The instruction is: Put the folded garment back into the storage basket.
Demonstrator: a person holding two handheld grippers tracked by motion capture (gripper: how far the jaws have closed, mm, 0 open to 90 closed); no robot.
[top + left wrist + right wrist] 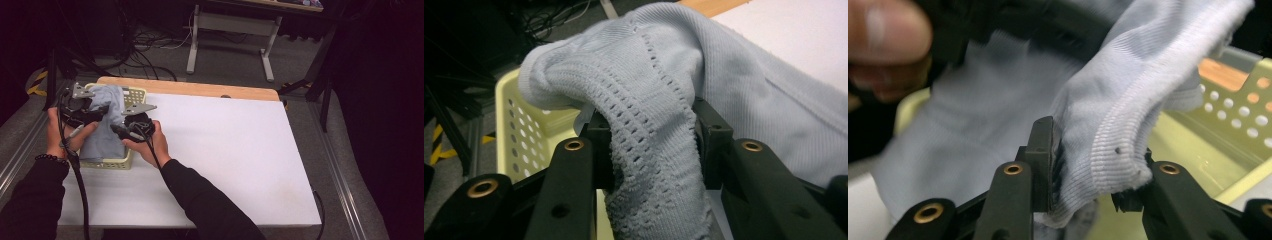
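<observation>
A pale blue knitted cloth hangs over a pale yellow perforated basket at the table's left end. My left gripper comes in from the left over the basket, and my right gripper meets it from the right. In the left gripper view a bunched fold of the cloth fills the gap of my left gripper, both pads against it, with the basket behind. In the right gripper view a ribbed hem of the cloth sits squeezed in my right gripper above the basket.
The white table top stretches right of the basket, with a wooden strip along its far edge. A hand holding the other gripper is close in the right gripper view. Cables and a desk frame lie on the floor beyond.
</observation>
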